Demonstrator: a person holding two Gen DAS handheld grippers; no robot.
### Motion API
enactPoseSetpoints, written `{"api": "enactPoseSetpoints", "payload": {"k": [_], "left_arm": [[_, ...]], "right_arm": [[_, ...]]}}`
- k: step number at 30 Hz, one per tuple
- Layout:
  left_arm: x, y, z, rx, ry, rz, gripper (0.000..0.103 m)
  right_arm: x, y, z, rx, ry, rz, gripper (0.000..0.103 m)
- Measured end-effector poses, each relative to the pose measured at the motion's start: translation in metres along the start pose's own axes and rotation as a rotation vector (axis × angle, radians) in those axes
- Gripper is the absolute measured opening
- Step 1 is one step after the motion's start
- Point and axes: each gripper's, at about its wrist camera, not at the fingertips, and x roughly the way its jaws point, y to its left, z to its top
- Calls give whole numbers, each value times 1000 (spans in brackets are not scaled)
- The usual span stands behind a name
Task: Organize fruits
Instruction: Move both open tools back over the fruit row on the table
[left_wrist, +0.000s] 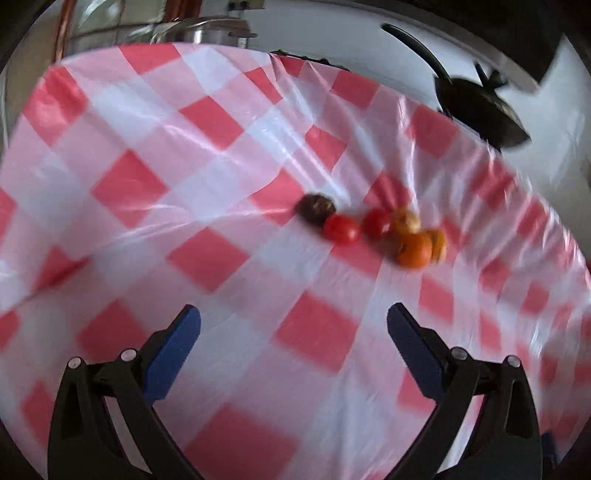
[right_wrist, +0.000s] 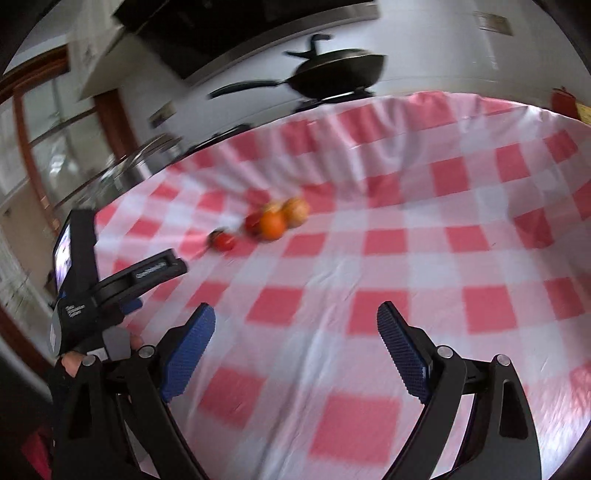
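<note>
Nearest me, low in each frame, my left gripper (left_wrist: 293, 317) and right gripper (right_wrist: 295, 317) both stood wide and empty above the checked tablecloth (left_wrist: 207, 206). At the left edge of the right wrist view, the other tool showed in a gloved hand (right_wrist: 70, 363). Farther off, right of centre in the left view, the fruits lay bunched and touching: a dark fruit (left_wrist: 316, 207), two tomatoes (left_wrist: 341, 229), an orange (left_wrist: 414, 251). No container showed, so I judged the sorting hardly begun. Beyond, upper right, sat a black pan (left_wrist: 480, 107).
</note>
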Motion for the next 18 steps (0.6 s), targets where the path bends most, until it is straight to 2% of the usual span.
{"api": "enactPoseSetpoints", "payload": {"k": [3,6,8,10,13,18], "left_arm": [[14,-12,15,-43,-35,-8,101],[25,-17,32,-89,-70,-40,101],[33,-14,39,-119,-83,-90,101],[38,-9,42,-119,-78,-132,101],[44,0,44,-120,-91,-105,101],[43,26,44,-265,-113,-110,101]], "right_arm": [[20,-10,15,11,-15,-46,87],[48,-15,29,20,0,-75,77],[69,-16,37,25,15,-79,69],[89,-15,46,22,25,-82,66],[123,-15,61,27,52,-74,63],[183,-7,91,18,101,-54,59]]}}
